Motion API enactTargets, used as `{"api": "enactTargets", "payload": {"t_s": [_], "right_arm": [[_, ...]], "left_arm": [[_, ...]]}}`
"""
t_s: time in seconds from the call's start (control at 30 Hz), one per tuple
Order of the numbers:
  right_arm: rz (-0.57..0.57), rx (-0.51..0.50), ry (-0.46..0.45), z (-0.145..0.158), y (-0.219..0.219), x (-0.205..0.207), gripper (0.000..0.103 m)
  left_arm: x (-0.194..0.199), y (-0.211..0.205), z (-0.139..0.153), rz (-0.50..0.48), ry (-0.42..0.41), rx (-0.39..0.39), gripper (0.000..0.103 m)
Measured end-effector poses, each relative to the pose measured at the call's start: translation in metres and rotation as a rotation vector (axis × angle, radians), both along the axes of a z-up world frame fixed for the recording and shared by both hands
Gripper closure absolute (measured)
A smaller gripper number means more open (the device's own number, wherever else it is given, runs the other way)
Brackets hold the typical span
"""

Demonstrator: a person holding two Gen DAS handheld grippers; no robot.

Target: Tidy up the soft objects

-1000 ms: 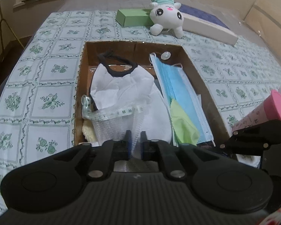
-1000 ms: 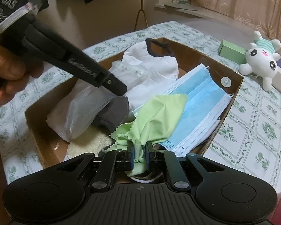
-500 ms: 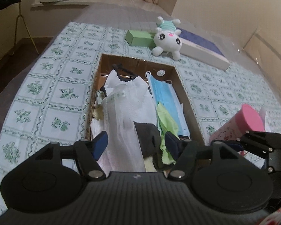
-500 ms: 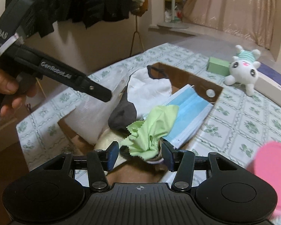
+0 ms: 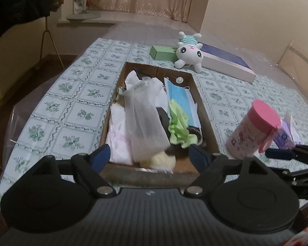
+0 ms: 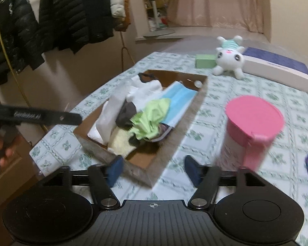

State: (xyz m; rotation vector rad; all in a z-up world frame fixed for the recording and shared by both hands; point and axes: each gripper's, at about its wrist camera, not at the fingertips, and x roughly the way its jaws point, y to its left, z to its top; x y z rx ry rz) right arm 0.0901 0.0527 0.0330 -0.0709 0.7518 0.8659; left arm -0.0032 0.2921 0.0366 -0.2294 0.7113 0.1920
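Note:
A brown cardboard box on the table holds soft things: a clear mesh bag, white cloth, a green cloth, a blue face mask and a dark cloth. My left gripper is open and empty, just short of the box's near end. My right gripper is open and empty, above the box's near corner. The left gripper's arm shows at the left of the right wrist view.
A pink-lidded canister stands right of the box, with a purple packet beside it. A white plush toy, a green box and a long white-and-purple box lie at the far side. Jackets hang left.
Both grippers were shut, the left on the mesh bag and the right on the green cloth. They have opened, let go, and pulled back from the box; both items lie in it.

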Motion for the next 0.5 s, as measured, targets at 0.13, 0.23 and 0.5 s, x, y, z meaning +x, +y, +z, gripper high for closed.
{"api": "enactTargets", "payload": {"t_s": [0.13, 0.23, 0.5], "right_arm": [[-0.031, -0.005, 0.007, 0.000, -0.018, -0.009, 0.024], [-0.061, -0.011, 0.018, 0.000, -0.030, -0.017, 0.022], [-0.111, -0.032, 0.035, -0.001, -0.053, -0.041, 0.020]], "left_arm": [[-0.023, -0.021, -0.004, 0.021, -0.035, -0.012, 0.013], [-0.035, -0.039, -0.008, 0.036, -0.040, 0.019, 0.006], [-0.052, -0.068, -0.013, 0.043, -0.028, 0.024, 0.000]]}}
